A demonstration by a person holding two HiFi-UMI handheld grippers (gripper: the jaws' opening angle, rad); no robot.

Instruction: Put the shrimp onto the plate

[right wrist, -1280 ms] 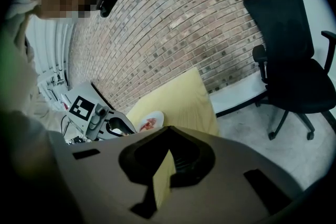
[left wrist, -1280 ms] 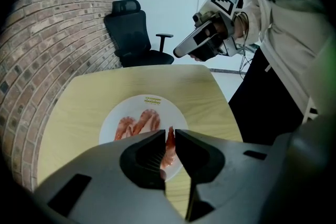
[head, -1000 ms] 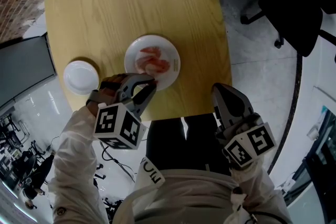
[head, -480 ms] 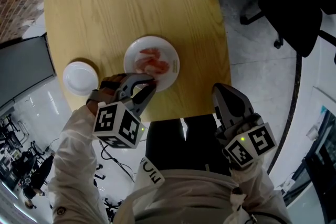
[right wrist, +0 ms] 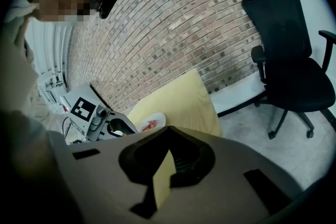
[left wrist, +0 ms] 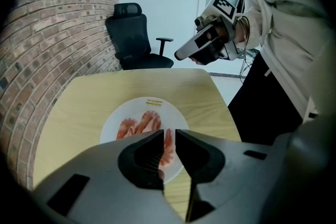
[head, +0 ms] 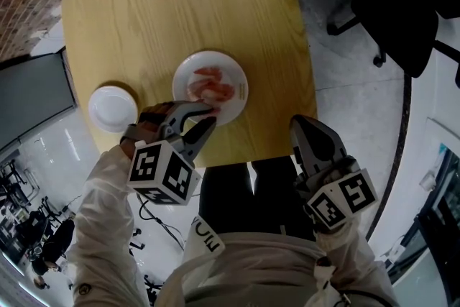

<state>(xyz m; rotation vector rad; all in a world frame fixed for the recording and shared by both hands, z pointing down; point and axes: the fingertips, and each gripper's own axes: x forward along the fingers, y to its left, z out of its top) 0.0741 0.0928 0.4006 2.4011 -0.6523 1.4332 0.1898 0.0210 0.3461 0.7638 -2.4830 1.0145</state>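
Note:
Several pink shrimp (head: 210, 87) lie on a white plate (head: 231, 67) near the front of the round wooden table (head: 180, 3). My left gripper (head: 210, 116) hovers at the plate's near rim. Its jaws stand a little apart with nothing between them. In the left gripper view the shrimp (left wrist: 149, 122) and plate (left wrist: 113, 123) show just beyond that gripper (left wrist: 168, 135). My right gripper (head: 297, 127) is shut and empty. It hangs off the table's front edge, to the right of the plate. Its jaws meet in the right gripper view (right wrist: 167, 131).
An empty small white bowl (head: 113, 108) sits on the table left of the plate. A black office chair (right wrist: 286, 55) stands on the floor past the table's right side. A brick wall (left wrist: 47, 50) runs behind the table.

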